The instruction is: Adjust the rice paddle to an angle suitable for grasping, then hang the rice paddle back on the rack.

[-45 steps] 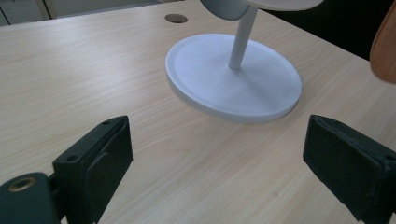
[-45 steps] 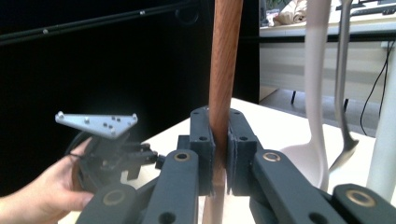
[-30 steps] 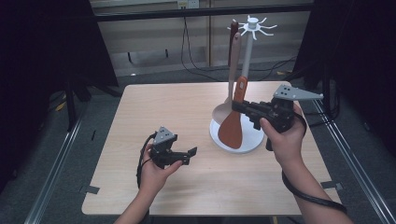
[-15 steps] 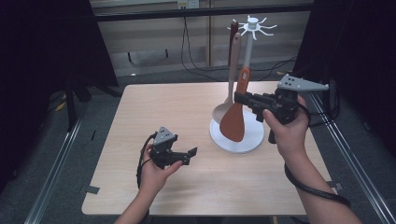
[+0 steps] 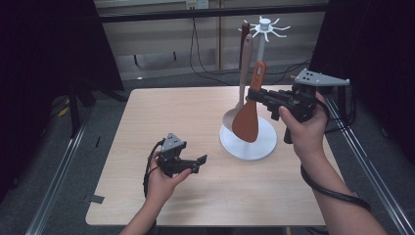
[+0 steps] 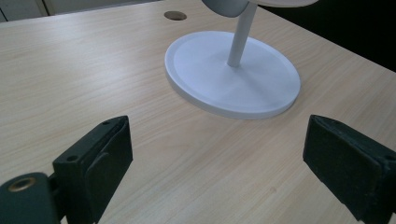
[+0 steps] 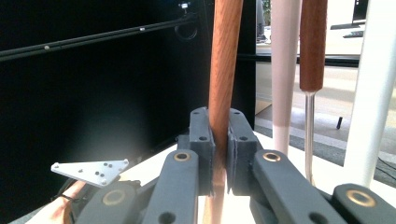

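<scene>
Right gripper (image 5: 254,94) clamps the brown spatula (image 5: 247,117) handle above the white stand (image 5: 248,143); left gripper (image 5: 198,164) hovers open nearby.

White stand (image 5: 248,142) blocks right; left tabletop (image 5: 161,112) seemingly open.

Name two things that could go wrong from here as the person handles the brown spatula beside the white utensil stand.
1. The right gripper pinches only the narrow wooden handle of the brown spatula; the heavy blade hangs below and may swing or slip through the jaws.
2. The blade hangs close to the pale spoon and the stand's pole; a bump could knock the spoon off its hook or rock the stand.
</scene>
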